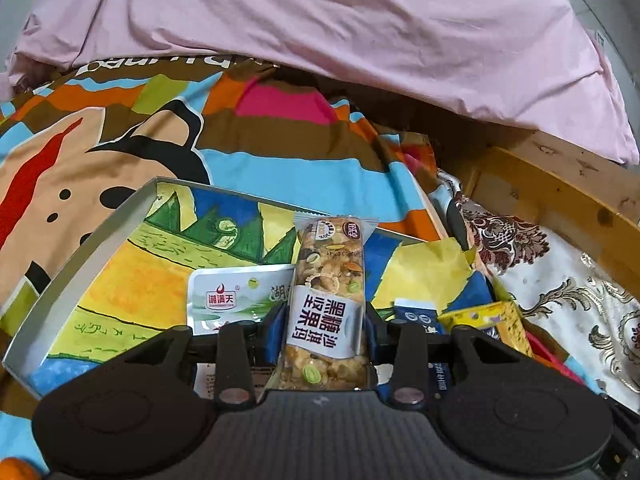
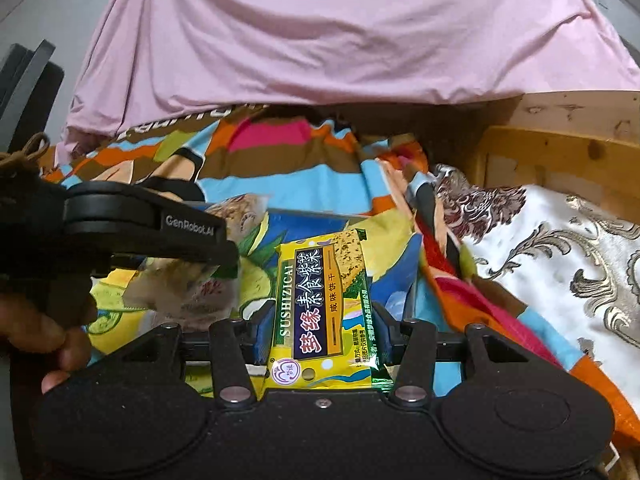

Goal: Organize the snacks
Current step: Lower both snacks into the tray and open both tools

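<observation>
Left tool (image 1: 326, 332) pinching nut bar (image 1: 329, 300) lengthwise (right tool (image 2: 322, 330), seemingly, yellow cracker packet (image 2: 322, 304)).

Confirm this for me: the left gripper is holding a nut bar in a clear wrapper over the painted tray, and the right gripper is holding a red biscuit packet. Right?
One detail is wrong. In the right wrist view, the biscuit packet clamped in the right gripper is yellow, not red. The rest stands: the left gripper holds the clear-wrapped nut bar over the painted tray.
</observation>
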